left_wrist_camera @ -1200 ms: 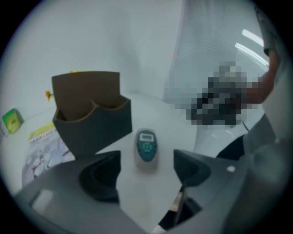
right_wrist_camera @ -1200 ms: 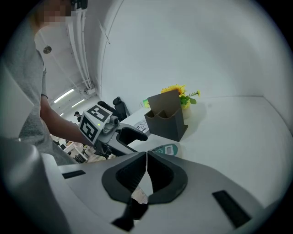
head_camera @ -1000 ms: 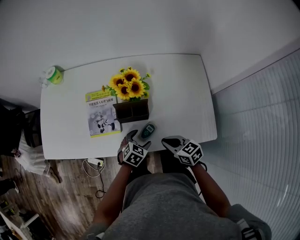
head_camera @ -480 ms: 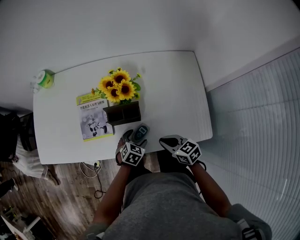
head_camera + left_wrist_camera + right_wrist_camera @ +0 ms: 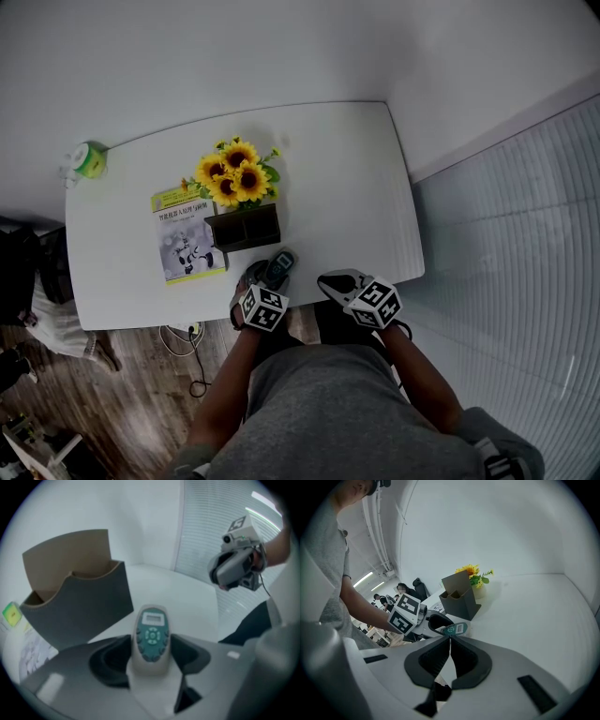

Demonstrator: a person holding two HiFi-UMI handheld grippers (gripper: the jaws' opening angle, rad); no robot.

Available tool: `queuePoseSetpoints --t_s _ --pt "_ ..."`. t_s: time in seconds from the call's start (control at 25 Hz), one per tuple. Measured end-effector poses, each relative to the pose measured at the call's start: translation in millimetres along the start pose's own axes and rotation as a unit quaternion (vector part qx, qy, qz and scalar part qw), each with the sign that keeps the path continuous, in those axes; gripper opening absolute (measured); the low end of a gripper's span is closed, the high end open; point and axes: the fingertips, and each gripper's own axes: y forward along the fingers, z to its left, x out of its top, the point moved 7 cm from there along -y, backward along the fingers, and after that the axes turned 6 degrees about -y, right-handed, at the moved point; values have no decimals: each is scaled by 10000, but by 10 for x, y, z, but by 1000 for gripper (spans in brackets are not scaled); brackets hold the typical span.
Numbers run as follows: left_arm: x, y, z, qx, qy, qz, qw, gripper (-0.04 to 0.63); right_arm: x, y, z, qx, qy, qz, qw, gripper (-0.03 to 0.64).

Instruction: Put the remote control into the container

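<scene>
We saw the remote (image 5: pixel 151 637) lying on the white table (image 5: pixel 347 187) near its front edge, just in front of the container (image 5: pixel 89 604) and apart from it, screen end pointing away from us and buttons facing up. The left gripper (image 5: pixel 269 276) reached down over that edge with the remote between its jaws; the jaws had just been closing, and in the left gripper view the dark pads (image 5: pixel 110 660) lay against both sides of the remote's lower half, so we read it as gripped while it rested on the table. The right gripper (image 5: pixel 450 641) hung to the right of the left one, near the table's edge, its jaws pressed together with nothing between them. Its own view looked across at the left gripper's marker cube, the remote and the container beyond. The container was a dark open-topped box with a taller tan back panel and a divider making two compartments, both of which looked empty from above. It stood upright near the middle of the table. Sunflowers (image 5: pixel 234 173) stood just behind it, touching or nearly so. A booklet (image 5: pixel 190 236) with a yellow-green band lay flat just to its left. A small green and white thing (image 5: pixel 86 159) sat at the far left corner, well apart from everything else.
</scene>
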Motion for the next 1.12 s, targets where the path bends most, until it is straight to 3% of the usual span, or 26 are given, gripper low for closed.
queuePoseSetpoints --t_s 0.32,0.52,0.72,1.12 --pt "-4 -36 -17 -63 73 -96 9999 253 -7 -5 54 -13 -1 -9 10000 17" --pt "-14 -80 53 -353 -499 -213 9979 252 20 21 63 -1 -11 -66 10000 18" --pt "-11 -154 92 -567 -836 -376 9942 252 56 70 86 45 -16 -70 10000 17" --pt "40 -499 151 -1159 -1480 -1019 9769 252 181 120 132 42 -79 -186 9998 18"
